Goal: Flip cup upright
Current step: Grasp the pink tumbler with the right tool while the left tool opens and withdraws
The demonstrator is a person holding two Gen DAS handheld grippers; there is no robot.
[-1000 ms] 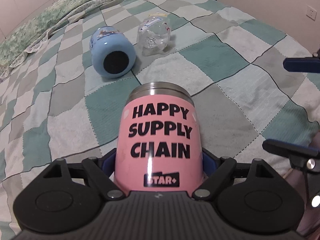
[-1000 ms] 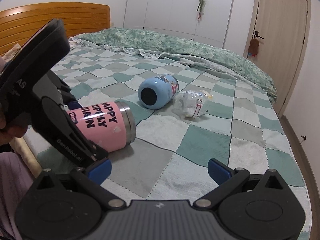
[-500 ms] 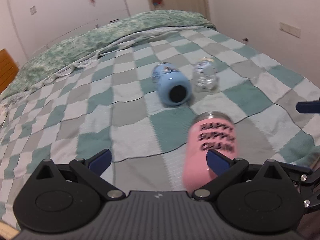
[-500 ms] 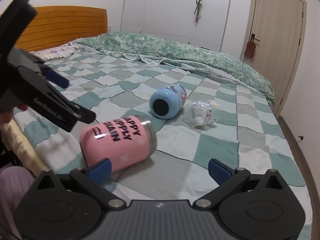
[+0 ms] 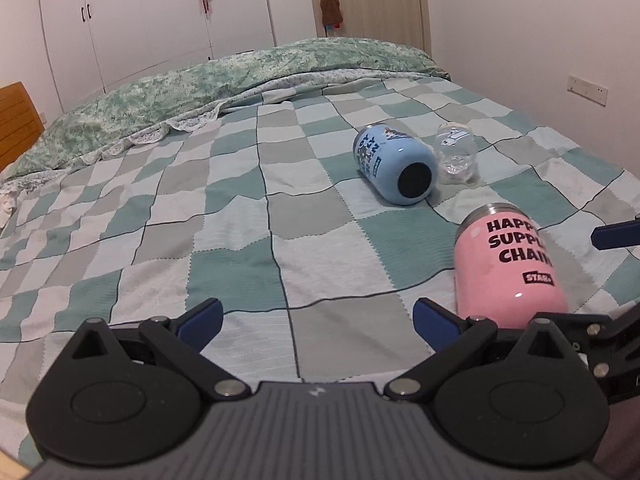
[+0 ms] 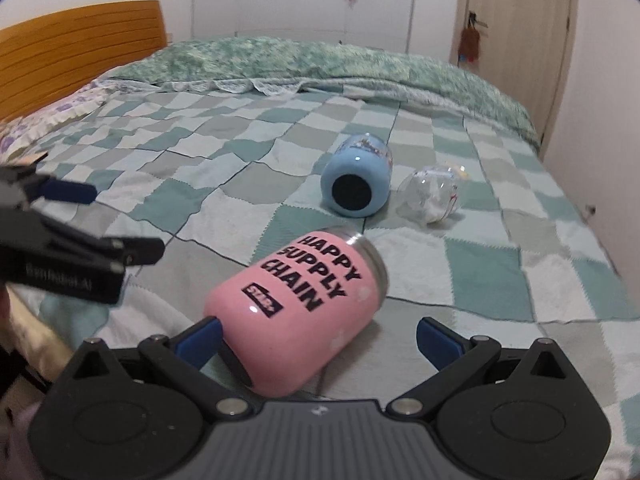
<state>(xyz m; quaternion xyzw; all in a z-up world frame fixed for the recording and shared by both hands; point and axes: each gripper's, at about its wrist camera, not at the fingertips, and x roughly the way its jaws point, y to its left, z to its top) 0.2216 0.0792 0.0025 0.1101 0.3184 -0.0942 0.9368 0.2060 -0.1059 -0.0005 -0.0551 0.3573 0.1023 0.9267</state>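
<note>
A pink cup (image 6: 304, 308) with black "HAPPY SUPPLY CHAIN" lettering lies on its side on the checkered bedspread, steel rim pointing away. My right gripper (image 6: 318, 338) is open around its base end, the left pad touching or nearly touching it. In the left wrist view the pink cup (image 5: 508, 268) lies to the right of my left gripper (image 5: 316, 320), which is open and empty. A blue cup (image 5: 394, 170) (image 6: 356, 184) and a clear plastic cup (image 5: 456, 152) (image 6: 430, 194) also lie on their sides farther back.
The checkered bedspread (image 5: 240, 220) covers the bed, with a green floral duvet (image 5: 200, 92) bunched at the far side. A wooden headboard (image 6: 80, 52) is at the left. My left gripper's body (image 6: 60, 256) shows at the right wrist view's left edge.
My left gripper let go of the pink cup, opened and pulled away to the left. The cup now lies on the bed, and my right gripper has moved in around its base.
</note>
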